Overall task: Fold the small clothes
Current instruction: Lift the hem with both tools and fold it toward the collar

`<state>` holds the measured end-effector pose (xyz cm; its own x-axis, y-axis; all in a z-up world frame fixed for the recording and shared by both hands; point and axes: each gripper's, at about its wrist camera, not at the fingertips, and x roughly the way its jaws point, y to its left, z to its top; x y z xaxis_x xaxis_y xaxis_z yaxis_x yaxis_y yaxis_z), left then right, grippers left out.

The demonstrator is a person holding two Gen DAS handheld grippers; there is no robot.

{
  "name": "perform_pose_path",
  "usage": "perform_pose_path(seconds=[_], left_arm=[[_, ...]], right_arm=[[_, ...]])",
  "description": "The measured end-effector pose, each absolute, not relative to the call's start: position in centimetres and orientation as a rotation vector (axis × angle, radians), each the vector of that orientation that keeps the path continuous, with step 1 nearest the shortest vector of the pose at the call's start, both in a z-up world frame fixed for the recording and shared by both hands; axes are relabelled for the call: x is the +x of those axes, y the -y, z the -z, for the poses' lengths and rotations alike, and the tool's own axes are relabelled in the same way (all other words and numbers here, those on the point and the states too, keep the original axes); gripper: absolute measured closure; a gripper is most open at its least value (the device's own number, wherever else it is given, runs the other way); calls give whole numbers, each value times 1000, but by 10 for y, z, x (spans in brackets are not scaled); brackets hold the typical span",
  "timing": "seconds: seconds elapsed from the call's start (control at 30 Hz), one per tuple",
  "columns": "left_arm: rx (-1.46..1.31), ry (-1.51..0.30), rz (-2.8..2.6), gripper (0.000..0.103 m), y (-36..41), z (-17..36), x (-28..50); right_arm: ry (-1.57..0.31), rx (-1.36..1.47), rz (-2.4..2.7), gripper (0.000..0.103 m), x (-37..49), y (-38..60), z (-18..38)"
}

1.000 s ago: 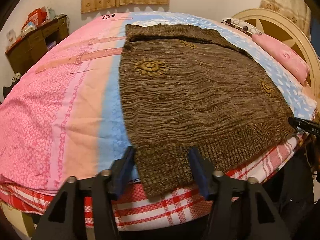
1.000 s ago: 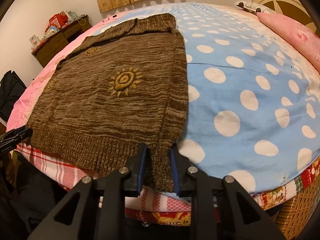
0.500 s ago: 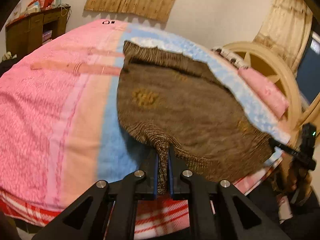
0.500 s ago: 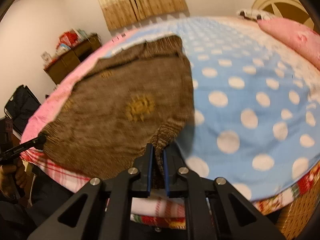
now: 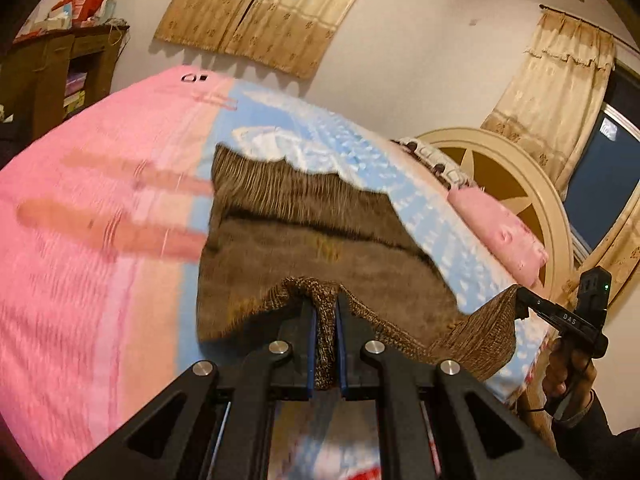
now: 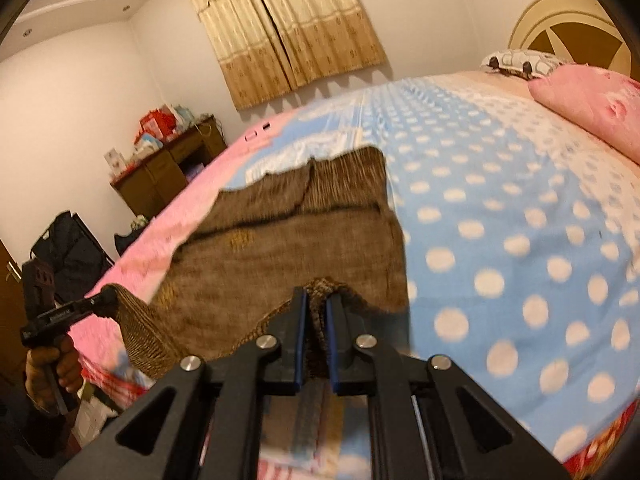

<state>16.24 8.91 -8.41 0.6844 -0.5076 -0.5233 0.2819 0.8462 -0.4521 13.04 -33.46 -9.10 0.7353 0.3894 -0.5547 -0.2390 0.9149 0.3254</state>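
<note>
A brown knitted sweater (image 5: 304, 236) with yellow sun patterns lies on the bed; it also shows in the right wrist view (image 6: 296, 240). My left gripper (image 5: 325, 312) is shut on the left end of its ribbed hem. My right gripper (image 6: 316, 308) is shut on the right end of the hem. Both hold the hem lifted above the bed and over the body of the sweater, so the lower part curls upward. The right gripper also shows in the left wrist view (image 5: 524, 304), and the left gripper in the right wrist view (image 6: 100, 302).
The bed has a pink quilt (image 5: 80, 240) on the left and a blue dotted quilt (image 6: 500, 240) on the right. A pink pillow (image 5: 500, 228) and round headboard (image 5: 500, 184) stand at the right. A wooden cabinet (image 6: 168, 168) stands by the far wall.
The left gripper closed on the hem, as the right one had. Both have lifted the hem off the bed's near edge and carried it forward over the sweater.
</note>
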Motion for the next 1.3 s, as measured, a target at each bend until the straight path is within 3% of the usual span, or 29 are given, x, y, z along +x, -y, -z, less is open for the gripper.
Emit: perform_pose_path(seconds=[0.23,0.67,1.17,1.3], left_arm=[[-362,-655,440,96,-90,67,233],[-388,-708,394,96,-97,77,381],[-394,-851,344,95,-103,139,466],[-409,-878,345,95,-102,139,476]], right_arm=[[-607,258,-346,91,197,337,58],[-655,327,-308,92,347,343,53],[-838,338,-277,92,484,334,118],[-886,350,-265,86,502,338,132]])
